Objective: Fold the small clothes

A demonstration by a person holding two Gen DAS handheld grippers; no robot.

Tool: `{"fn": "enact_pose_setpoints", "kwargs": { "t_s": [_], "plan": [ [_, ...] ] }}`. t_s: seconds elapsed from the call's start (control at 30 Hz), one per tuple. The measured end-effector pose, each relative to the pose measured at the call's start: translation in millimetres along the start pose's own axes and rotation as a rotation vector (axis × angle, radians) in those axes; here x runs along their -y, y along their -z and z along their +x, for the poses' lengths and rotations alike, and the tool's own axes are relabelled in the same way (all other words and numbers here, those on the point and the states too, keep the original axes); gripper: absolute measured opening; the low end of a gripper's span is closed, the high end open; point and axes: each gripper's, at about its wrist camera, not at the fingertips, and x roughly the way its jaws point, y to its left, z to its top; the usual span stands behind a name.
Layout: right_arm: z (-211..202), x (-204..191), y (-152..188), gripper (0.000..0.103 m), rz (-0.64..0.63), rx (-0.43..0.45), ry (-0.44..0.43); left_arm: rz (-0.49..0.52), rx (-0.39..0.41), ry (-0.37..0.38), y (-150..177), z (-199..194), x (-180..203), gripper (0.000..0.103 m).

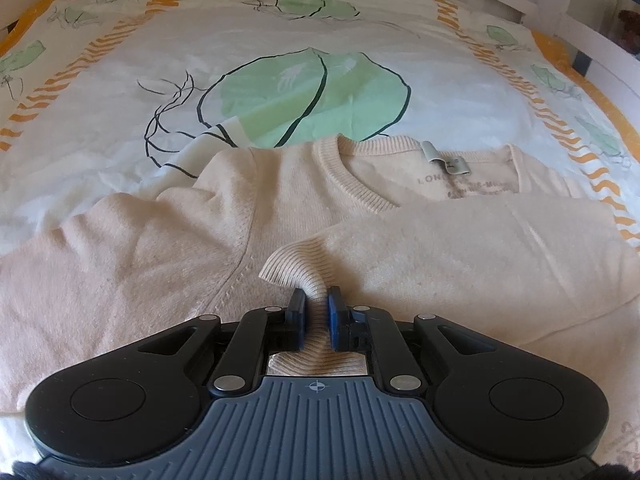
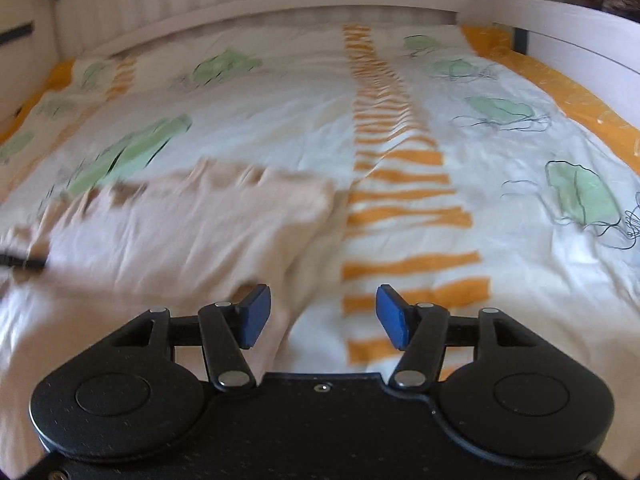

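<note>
**One sleeve folded across, the other side still to do**

Nearest the lens in the left wrist view, the ribbed cuff of a pale peach knitted sweater [image 1: 294, 270] is pinched between the blue pads of the left gripper [image 1: 317, 300]; the jaws stand almost together, clamped on the rib, and more of the same rib shows bunched behind them, close to the gripper's body. From the cuff the sleeve runs off to the right of the jaws and lies across the chest of the garment, so this first sleeve fold looks largely made, though the cuff is not yet let go.

Ahead of the jaws the sweater lies flat, front up, with its round ribbed neckline [image 1: 360, 184] and a small grey label [image 1: 434, 156] inside the back of the neck. To the left of the jaws the other sleeve stretches out unfolded. I judge that this sleeve, and then the fold of the body, are what is left.

In the right wrist view, which is blurred, the right gripper [image 2: 323, 312] has its jaws well apart with nothing between them; a corner of the peach knit lies just beyond its left pad, apart from it as far as the blur allows.

The garment rests on a white quilt cover printed with green leaves and orange stripes [image 1: 280, 40], spread over a bed with a white rail [image 2: 280, 4] at the far edge.
</note>
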Motion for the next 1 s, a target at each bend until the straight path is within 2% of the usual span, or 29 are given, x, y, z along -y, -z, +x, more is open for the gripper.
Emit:
{"fn": "enact_pose_setpoints", "kwargs": {
  "t_s": [0.13, 0.3, 0.4, 0.47, 0.53, 0.6, 0.7, 0.73, 0.77, 0.8, 0.83, 0.87, 1.0],
  "plan": [
    [9.9, -20.0, 0.9, 0.064, -0.08, -0.009, -0.005, -0.019, -0.01, 0.009, -1.6, 1.3, -2.3, 0.012],
    [30.1, -24.1, -8.1, 0.064, -0.079, 0.02, 0.034, -0.004, -0.012, 0.0, -1.9, 1.6, 0.2, 0.012],
    [36.4, -11.4, -3.0, 0.062, -0.047, 0.022, 0.149, 0.007, -0.016, -0.002, -2.7, 1.4, 0.7, 0.012],
    [31.6, 6.3, 5.0, 0.063, 0.039, 0.014, 0.13, 0.008, -0.018, -0.001, -3.4, 1.7, 0.8, 0.012],
    [27.2, 14.1, 9.5, 0.063, 0.044, -0.003, 0.183, 0.008, -0.018, -0.002, -3.6, 1.5, 1.1, 0.012],
    [19.5, 23.7, 11.2, 0.063, 0.068, 0.001, 0.185, 0.009, -0.015, -0.015, -3.4, 1.0, 1.2, 0.016],
    [1.1, 38.1, 8.6, 0.068, 0.189, 0.075, 0.11, 0.032, 0.006, -0.075, -0.1, -2.3, 4.7, 0.035],
    [-3.5, 38.6, 7.5, 0.07, 0.198, 0.111, 0.093, 0.044, 0.012, -0.095, 1.9, -2.7, 5.7, 0.048],
    [-6.5, 36.8, 6.4, 0.08, 0.193, 0.143, 0.079, 0.056, 0.014, -0.121, 4.5, -3.1, 6.7, 0.062],
    [-7.3, 33.6, 4.7, 0.089, 0.183, 0.169, 0.064, 0.061, 0.015, -0.142, 6.6, -3.4, 7.1, 0.068],
    [-7.4, 29.4, 3.2, 0.093, 0.169, 0.191, 0.041, 0.057, 0.016, -0.167, 9.4, -3.7, 7.1, 0.077],
    [-5.9, 24.6, 1.4, 0.098, 0.152, 0.201, 0.025, 0.047, 0.019, -0.181, 11.2, -4.3, 6.3, 0.08],
    [10.4, -1.3, -9.9, 0.099, 0.039, 0.202, 0.037, -0.006, 0.037, -0.17, 15.5, -5.6, 0.5, 0.081]
  ]
}}
